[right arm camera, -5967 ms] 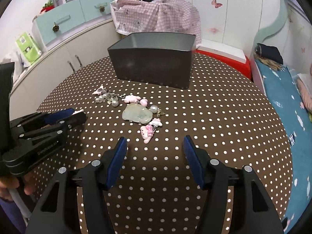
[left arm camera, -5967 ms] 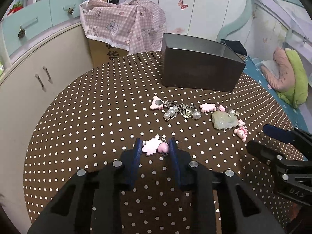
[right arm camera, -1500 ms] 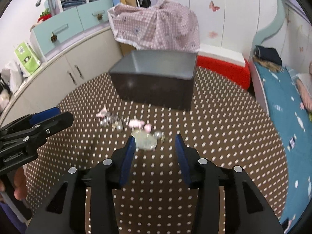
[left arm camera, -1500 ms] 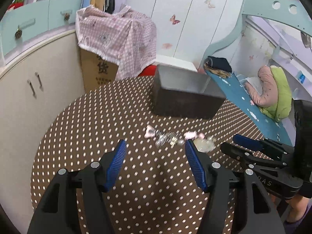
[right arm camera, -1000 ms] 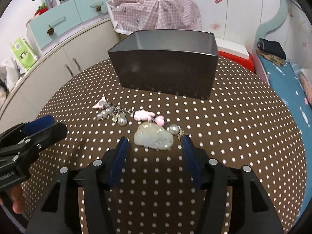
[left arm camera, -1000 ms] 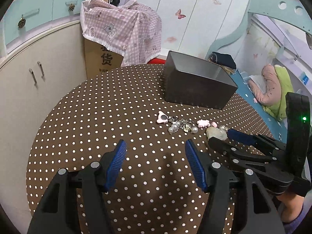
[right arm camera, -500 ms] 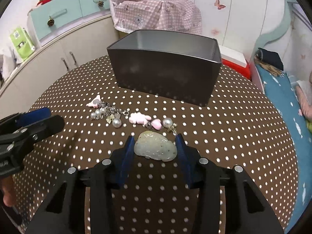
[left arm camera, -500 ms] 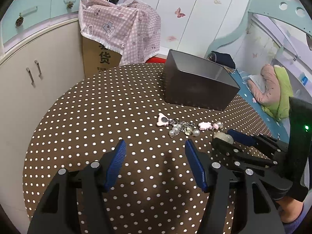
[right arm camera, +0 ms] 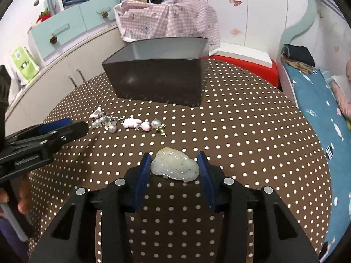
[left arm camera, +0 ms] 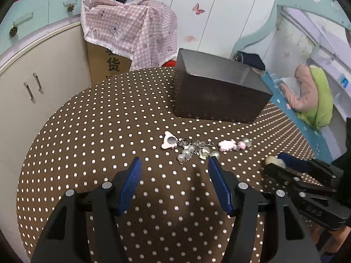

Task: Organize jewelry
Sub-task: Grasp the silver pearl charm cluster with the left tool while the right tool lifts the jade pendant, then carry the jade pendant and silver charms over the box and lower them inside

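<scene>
A pale green jade pendant sits between the blue pads of my right gripper, which is shut on it just above the dotted tablecloth; the pendant's tip also shows in the left wrist view. A row of pink charms, pearls and chain lies on the cloth ahead, also in the left wrist view. A dark open box stands behind them. My left gripper is open and empty, just short of the charms.
The round table has a brown polka-dot cloth. Behind it are a cardboard box under pink checked cloth and cream cabinets. A bed with a blue sheet lies to the right.
My right gripper has closed on the jade pendant and drawn it back from the charm row. My left gripper stays open over the cloth and has edged closer to the charms.
</scene>
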`<state>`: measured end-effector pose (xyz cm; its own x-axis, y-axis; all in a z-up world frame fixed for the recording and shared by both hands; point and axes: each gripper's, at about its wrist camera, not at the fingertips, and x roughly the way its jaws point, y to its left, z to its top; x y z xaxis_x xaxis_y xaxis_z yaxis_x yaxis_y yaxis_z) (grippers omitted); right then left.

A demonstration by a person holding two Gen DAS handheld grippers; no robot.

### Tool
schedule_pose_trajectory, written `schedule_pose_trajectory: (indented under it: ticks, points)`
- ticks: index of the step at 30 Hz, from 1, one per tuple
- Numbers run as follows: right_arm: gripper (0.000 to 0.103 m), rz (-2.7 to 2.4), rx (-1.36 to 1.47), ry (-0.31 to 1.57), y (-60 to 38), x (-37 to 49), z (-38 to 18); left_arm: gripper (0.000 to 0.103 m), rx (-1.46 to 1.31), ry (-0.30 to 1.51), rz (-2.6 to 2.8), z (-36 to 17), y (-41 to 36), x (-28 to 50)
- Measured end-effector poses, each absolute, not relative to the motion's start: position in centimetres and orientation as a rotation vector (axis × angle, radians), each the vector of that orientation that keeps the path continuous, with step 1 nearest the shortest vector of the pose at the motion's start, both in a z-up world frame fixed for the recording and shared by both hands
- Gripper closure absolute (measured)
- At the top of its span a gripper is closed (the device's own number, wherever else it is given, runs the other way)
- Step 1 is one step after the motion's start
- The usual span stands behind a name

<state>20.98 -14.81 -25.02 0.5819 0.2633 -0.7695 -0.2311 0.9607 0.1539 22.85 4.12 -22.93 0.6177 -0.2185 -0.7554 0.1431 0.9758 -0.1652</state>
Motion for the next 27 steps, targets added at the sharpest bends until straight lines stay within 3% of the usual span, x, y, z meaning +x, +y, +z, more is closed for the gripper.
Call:
schedule_pose_trajectory:
  ticks: [3,7,12,14,16,27]
  points:
    - [0.060,0.295,0.050,0.903,-15.1,21.2,-24.9,0.046,-0.071,0.890,-0.205,-23.2,3.8,23.5]
    - [0.060,0.307,0.062,0.902,-15.4,21.6,-25.0,0.066,-0.067,0.913,-0.228,-23.6,3.2,24.2]
    - [0.060,0.318,0.073,0.901,-15.6,22.0,-25.2,0.070,-0.040,0.905,-0.242,-23.8,2.2,24.4]
    - [0.060,0.322,0.075,0.904,-15.6,22.1,-25.3,0.087,-0.032,0.905,-0.242,-23.8,1.9,24.6]
    - [0.060,0.323,0.079,0.904,-15.6,22.1,-25.3,0.095,-0.014,0.902,-0.236,-23.9,1.7,24.6]
    - [0.060,0.313,0.071,0.867,-16.0,21.4,-23.5,0.095,-0.063,0.872,-0.288,-22.0,2.3,23.0]
